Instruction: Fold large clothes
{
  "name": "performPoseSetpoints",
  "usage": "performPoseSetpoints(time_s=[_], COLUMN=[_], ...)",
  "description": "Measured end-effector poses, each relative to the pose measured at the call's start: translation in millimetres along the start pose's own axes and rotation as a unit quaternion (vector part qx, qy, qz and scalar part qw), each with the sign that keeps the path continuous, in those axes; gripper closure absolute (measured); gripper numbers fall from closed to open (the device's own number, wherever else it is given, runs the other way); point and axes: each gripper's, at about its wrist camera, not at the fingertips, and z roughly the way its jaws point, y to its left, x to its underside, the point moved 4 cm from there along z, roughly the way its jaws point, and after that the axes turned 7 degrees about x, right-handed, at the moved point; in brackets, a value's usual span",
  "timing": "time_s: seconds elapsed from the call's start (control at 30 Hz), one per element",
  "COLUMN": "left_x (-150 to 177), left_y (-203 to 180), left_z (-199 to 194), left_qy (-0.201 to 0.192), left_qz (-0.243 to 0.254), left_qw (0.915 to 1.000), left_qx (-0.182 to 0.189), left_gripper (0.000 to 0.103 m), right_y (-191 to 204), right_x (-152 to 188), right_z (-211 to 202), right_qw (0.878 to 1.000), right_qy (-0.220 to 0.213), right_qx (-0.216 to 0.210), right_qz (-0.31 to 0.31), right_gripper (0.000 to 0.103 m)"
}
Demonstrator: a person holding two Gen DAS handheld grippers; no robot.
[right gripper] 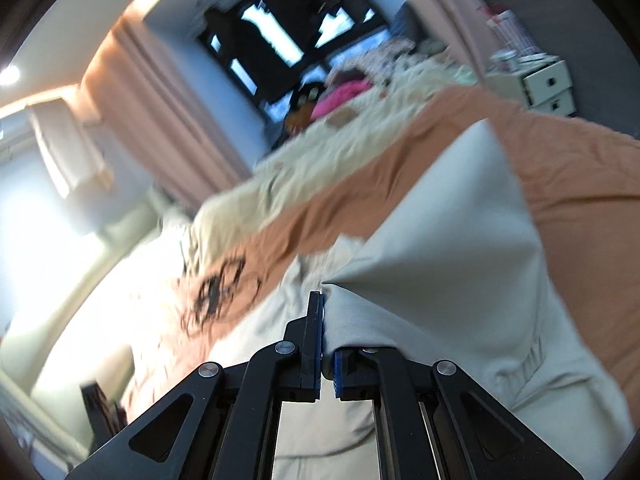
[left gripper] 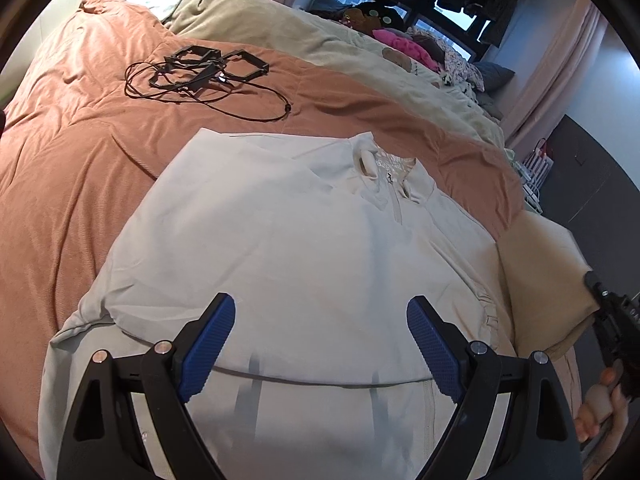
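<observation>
Blue-padded fingers of the left gripper (left gripper: 320,320) stand wide apart, holding nothing, and hover low over the pale grey jacket (left gripper: 288,248). That jacket lies spread on the orange bedcover (left gripper: 72,168), collar and zip (left gripper: 394,196) at the far end ahead of the gripper, its lower hem running across just under the fingers. Off to this gripper's right, at the edge of the view, a bare hand (left gripper: 604,408) grips the black handle of the other tool, fingers curled around it.

Seen from the right wrist, the right gripper (right gripper: 322,320) is tilted hard over, so the whole room leans; the picture is blurred. Its jaws are pressed together on a fold of the jacket (right gripper: 440,280), the cloth pinched at the fingertips and lifted into a taut sheet that rises up and to the gripper's right, above the bedcover (right gripper: 580,184).

Farther ahead of the left gripper, a tangle of black frames and cable (left gripper: 200,72) lies on the bedcover. A beige blanket (left gripper: 280,24) lies beyond that, with a heap of clothes (left gripper: 408,44) near the dark window.
</observation>
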Motion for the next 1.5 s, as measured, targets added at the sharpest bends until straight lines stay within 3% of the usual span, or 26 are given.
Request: performPoseSetpoints(time_s=[0.17,0.27,0.33,0.4,0.47,0.5,0.63,0.87,1.07,1.13,1.2,1.33,1.5], left_x=[-2.0,-1.7,-1.7,-1.1,-0.2,0.1,1.2,2.4,3.7,2.1,0.3,-4.2,-9.8], left_y=[7.2,11.6,12.4,11.9,11.5,11.3,10.5,8.4,4.6,4.6,7.3,16.2,25.7], left_z=[1.0,2.5,2.5,2.5,3.0,3.7,5.1,5.6,5.5,2.9,-0.5,-8.4,-18.4], left_qy=[0.002,0.006,0.007,0.008,0.010,0.012,0.016,0.018,0.020,0.016,0.010,-0.002,-0.015], left_qz=[-0.005,-0.011,-0.013,-0.013,-0.014,-0.014,-0.014,-0.007,-0.002,0.001,-0.005,-0.023,-0.042], left_qw=[0.9999,0.9999,0.9998,0.9998,0.9998,0.9998,0.9998,0.9998,0.9998,0.9999,0.9999,0.9997,0.9990], left_qx=[-0.009,-0.012,-0.011,-0.011,-0.009,-0.007,-0.005,-0.006,-0.002,-0.001,0.000,0.004,0.011], left_gripper=[0.014,0.014,0.014,0.014,0.014,0.014,0.014,0.014,0.014,0.014,0.014,0.014,0.014], right_y=[32.3,34.1,31.1,28.3,25.3,22.6,3.0,-65.3,-108.4,-115.2,-115.6,-104.4,-49.5], right_x=[47.4,78.4,96.8,106.8,107.0,104.1,100.4,79.8,82.6,88.3,88.6,81.2,59.5], right_z=[45.4,80.7,98.5,103.2,96.0,88.8,67.1,30.7,42.7,53.9,56.2,47.7,28.8], right_qw=[0.996,0.988,0.981,0.976,0.978,0.981,0.981,0.973,0.960,0.956,0.958,0.966,0.984], right_qy=[0.080,0.147,0.194,0.216,0.207,0.194,0.178,0.132,0.141,0.154,0.151,0.125,0.074], right_qx=[-0.008,0.016,0.020,0.007,0.003,0.009,0.019,0.099,0.149,0.155,0.154,0.140,0.106], right_qz=[-0.041,-0.036,-0.015,0.008,0.017,0.018,0.076,0.161,0.190,0.198,0.189,0.179,0.121], right_gripper=[0.098,0.096,0.088,0.047,0.024,0.020,0.020,0.020,0.020,0.028,0.065,0.068,0.069])
